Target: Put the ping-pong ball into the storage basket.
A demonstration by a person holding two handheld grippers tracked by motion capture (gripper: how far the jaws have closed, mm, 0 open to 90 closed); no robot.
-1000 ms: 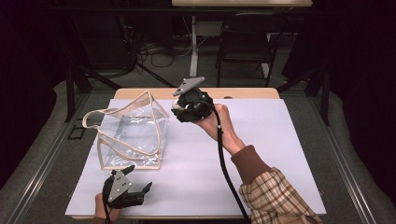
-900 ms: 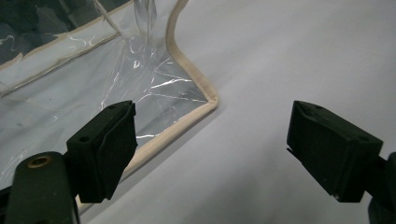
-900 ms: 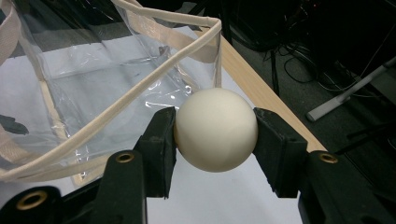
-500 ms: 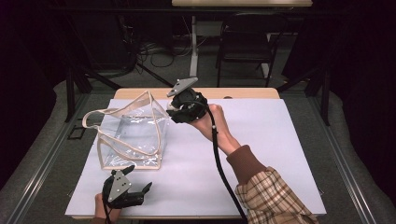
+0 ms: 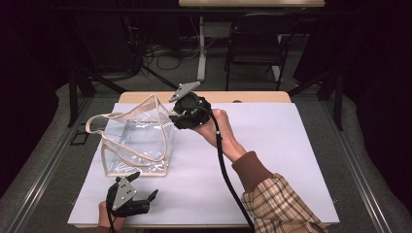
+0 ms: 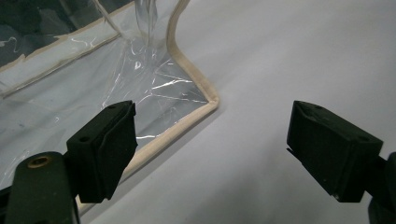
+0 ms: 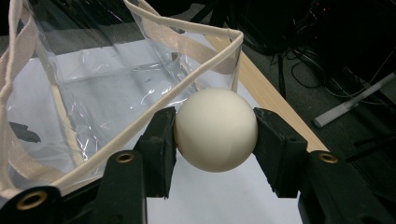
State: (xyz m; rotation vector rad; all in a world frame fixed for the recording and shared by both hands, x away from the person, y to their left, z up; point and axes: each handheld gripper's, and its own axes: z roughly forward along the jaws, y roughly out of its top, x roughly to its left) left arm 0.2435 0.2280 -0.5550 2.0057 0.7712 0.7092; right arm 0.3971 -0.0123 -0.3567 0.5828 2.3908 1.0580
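While the right hand-held gripper [image 7: 215, 135] is clamped on a cream-white ball [image 7: 215, 129], its two black pads press the ball from either side, and the ball sits just beside the upper rim of a clear plastic tote bag [image 7: 116, 88] with beige trim. Seen from the high view, that right hand-held gripper [image 5: 180, 115] is held above the counter [image 5: 272, 145] at the bag's far right corner, a grey three-cornered plate on top of it and a black cable trailing back along the forearm in a plaid sleeve [image 5: 279, 206]. Standing upright on the pale sheet that covers the counter, the tote bag [image 5: 138, 141] has its mouth open and one beige handle drooping off to the left. Near the counter's front edge, the left hand-held gripper [image 5: 148, 196] rests low with its jaws wide apart and nothing between them. From the left gripper view, the left hand-held gripper [image 6: 210, 149] points at the bag's near bottom corner [image 6: 205, 100], which lies just ahead of the left-side pad without touching it
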